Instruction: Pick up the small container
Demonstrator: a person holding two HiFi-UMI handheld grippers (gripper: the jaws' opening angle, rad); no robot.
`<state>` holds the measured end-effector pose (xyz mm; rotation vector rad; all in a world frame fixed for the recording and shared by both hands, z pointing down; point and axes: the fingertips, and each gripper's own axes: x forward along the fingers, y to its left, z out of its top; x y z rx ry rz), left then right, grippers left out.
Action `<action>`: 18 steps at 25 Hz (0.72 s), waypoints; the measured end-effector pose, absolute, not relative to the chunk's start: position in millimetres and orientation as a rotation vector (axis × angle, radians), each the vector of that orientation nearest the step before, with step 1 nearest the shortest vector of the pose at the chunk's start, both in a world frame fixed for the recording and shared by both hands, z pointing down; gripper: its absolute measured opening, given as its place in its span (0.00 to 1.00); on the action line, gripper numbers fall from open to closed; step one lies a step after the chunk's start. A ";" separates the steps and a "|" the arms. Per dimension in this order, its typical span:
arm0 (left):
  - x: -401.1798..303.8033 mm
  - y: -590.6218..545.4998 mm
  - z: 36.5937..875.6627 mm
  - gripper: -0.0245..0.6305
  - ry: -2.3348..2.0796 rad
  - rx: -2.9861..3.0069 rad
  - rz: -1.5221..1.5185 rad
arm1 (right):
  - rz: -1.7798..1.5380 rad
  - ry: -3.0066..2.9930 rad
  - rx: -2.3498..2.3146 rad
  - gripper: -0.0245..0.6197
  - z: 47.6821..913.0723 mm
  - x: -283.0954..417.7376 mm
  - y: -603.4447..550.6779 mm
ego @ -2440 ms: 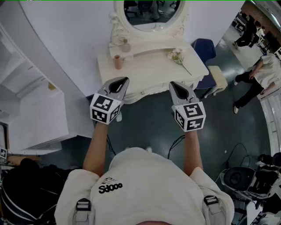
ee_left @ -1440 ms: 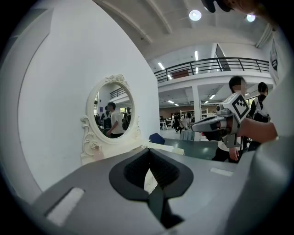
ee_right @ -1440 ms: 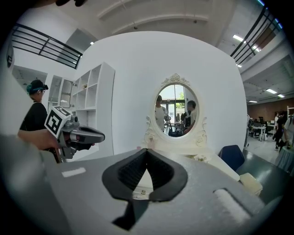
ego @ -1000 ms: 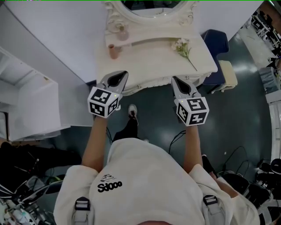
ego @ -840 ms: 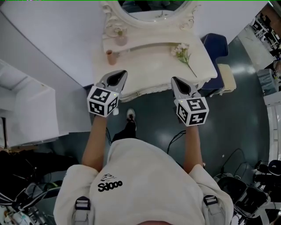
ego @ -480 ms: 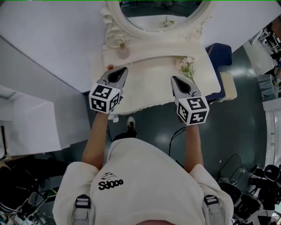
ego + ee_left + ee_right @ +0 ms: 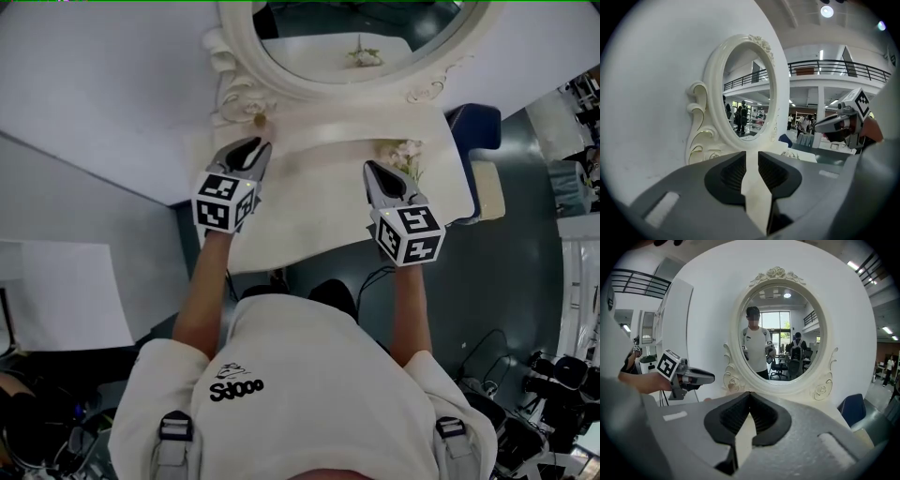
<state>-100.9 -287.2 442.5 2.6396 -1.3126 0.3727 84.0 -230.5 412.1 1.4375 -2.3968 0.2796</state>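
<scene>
Left gripper [image 7: 257, 143] advanced, empty fingers [image 7: 732, 174] opening above small container [image 7: 707, 400].

From the head we are looking steeply down on the table [image 7: 309, 211]; the gripper cameras are facing level along their jaws — close, sharing the mirror [image 7: 783, 333].

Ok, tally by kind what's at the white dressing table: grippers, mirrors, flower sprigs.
Grey two-finger grippers with marker cubes: 2 (left gripper, fingers opening, nothing between; right gripper)
Oval mirror in ornate cream frame: 1
Sprig of pale flowers: 1
Total: 4
</scene>
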 end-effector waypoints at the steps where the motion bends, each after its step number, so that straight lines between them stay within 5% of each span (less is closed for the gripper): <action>1: -101.2 -292.9 445.5 0.20 -1.323 2.626 0.379 | 0.283 -2.397 1.429 0.04 413.3 85.0 -235.3; 18: -117.6 -380.7 511.4 0.35 -1.640 2.135 0.304 | 0.396 -2.458 1.054 0.04 461.7 110.8 -344.8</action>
